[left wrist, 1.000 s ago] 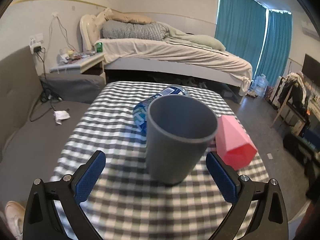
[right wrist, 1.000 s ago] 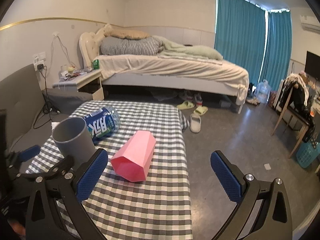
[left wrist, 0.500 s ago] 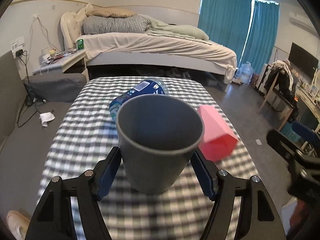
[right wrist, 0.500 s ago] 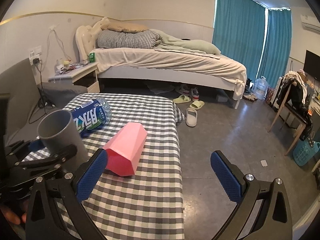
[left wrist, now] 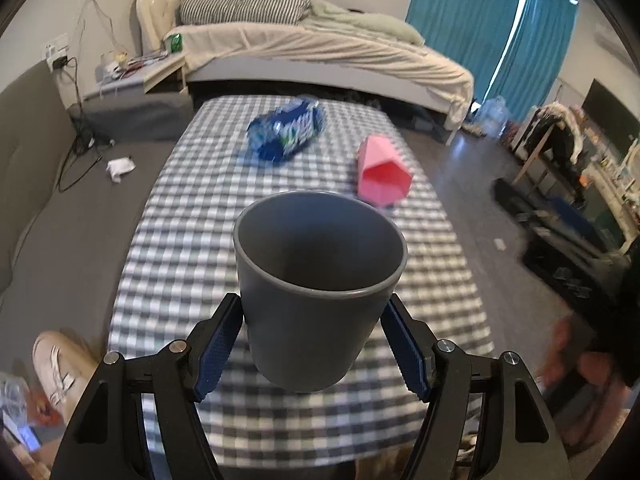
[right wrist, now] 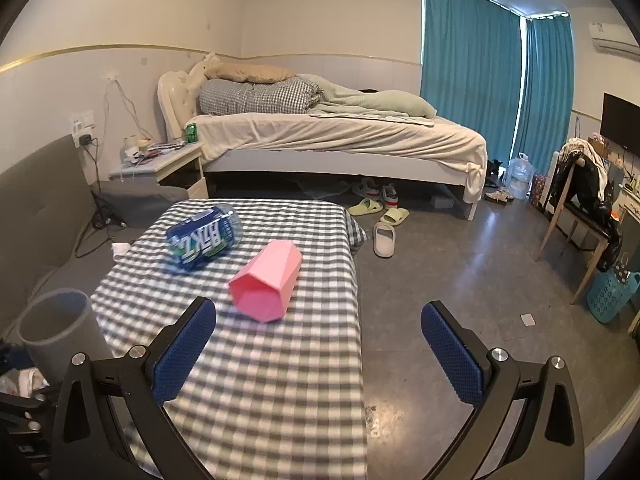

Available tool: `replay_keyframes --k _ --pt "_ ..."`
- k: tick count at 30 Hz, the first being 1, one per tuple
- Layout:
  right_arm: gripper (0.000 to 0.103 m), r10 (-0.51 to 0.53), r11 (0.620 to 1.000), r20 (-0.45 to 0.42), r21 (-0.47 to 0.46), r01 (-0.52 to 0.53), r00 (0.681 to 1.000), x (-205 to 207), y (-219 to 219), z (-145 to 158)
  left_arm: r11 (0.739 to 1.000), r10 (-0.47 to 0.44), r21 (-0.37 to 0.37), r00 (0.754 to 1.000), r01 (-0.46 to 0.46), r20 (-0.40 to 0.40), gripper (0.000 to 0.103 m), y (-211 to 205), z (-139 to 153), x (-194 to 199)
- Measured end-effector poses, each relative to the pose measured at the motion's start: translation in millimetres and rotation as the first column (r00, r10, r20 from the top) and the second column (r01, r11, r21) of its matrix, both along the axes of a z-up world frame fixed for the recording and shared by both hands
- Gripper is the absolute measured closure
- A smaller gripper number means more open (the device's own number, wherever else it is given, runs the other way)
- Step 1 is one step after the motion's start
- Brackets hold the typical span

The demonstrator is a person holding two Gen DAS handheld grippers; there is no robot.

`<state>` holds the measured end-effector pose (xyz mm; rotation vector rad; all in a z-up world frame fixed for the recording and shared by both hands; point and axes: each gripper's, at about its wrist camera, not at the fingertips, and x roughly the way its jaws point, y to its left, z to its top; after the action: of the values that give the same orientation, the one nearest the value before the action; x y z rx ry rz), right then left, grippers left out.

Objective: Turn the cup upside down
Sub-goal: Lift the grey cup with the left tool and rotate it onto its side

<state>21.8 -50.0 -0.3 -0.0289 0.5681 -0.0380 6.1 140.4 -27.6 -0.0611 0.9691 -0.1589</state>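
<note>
A grey cup (left wrist: 316, 292) stands upright, mouth up, between my left gripper's blue pads. My left gripper (left wrist: 314, 346) is shut on its lower sides and holds it above the near end of the checked table (left wrist: 192, 216). The cup also shows at the left edge of the right wrist view (right wrist: 60, 328). My right gripper (right wrist: 318, 352) is open and empty over the table's near right edge.
A pink faceted cup (right wrist: 266, 286) lies on its side mid-table, and a blue-labelled water bottle (right wrist: 202, 238) lies beyond it. A bed (right wrist: 328, 136), a nightstand (right wrist: 160, 164) and slippers (right wrist: 384, 236) are on the far side.
My left gripper closed on the grey cup and lifted it up and back toward the near end of the table. The right gripper stayed open and drew back a little.
</note>
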Motion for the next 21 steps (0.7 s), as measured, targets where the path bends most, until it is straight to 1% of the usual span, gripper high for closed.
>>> replay_keyframes --k 1,3,4,5,11,14,18,19,21 --pt "0.0 -0.001 1.0 0.002 -0.013 0.001 1.0 -7.0 1.1 1.2 1.0 0.006 -0.003 1.0 -0.006 -0.017 0.03 0.5 -4.1 0.5" --pt "0.0 -0.005 0.999 0.001 -0.046 0.005 1.0 -20.8 2.3 0.9 0.999 0.022 -0.039 0.998 -0.024 -0.064 0.03 2.8 -13.8 6.3" --pt "0.0 -0.007 0.999 -0.005 -0.054 0.006 1.0 -26.5 2.3 0.4 0.998 0.026 -0.051 0.997 -0.03 -0.074 0.03 3.6 -16.4 9.4" --pt "0.0 -0.004 0.999 -0.011 -0.055 0.004 1.0 -31.7 2.1 -0.8 0.998 0.031 -0.058 0.997 -0.035 -0.069 0.03 3.5 -17.6 12.9" --pt "0.0 0.012 1.0 -0.063 -0.007 -0.013 0.998 -44.6 -1.2 -8.7 0.999 0.0 -0.034 1.0 -0.001 -0.031 0.03 -4.7 -21.6 37.3" --pt "0.0 0.018 1.0 -0.08 -0.017 -0.019 0.997 -39.5 1.3 -13.9 0.999 0.023 -0.043 0.999 -0.024 -0.028 0.031 -1.7 -28.0 50.5" --pt "0.0 0.025 0.999 -0.095 -0.03 -0.028 0.995 -28.9 7.2 -19.6 0.999 0.029 -0.033 0.999 -0.029 -0.023 0.031 0.1 -37.1 59.2" --pt "0.0 0.026 0.999 -0.097 -0.033 -0.03 0.995 -25.7 8.3 -20.5 0.999 0.025 -0.026 1.0 -0.026 -0.018 0.031 -0.9 -38.7 59.5" --pt "0.0 0.027 0.999 -0.102 -0.04 -0.032 0.994 -17.3 11.2 -22.1 1.0 0.012 -0.011 1.0 -0.012 0.022 0.031 -2.5 -38.1 58.3"
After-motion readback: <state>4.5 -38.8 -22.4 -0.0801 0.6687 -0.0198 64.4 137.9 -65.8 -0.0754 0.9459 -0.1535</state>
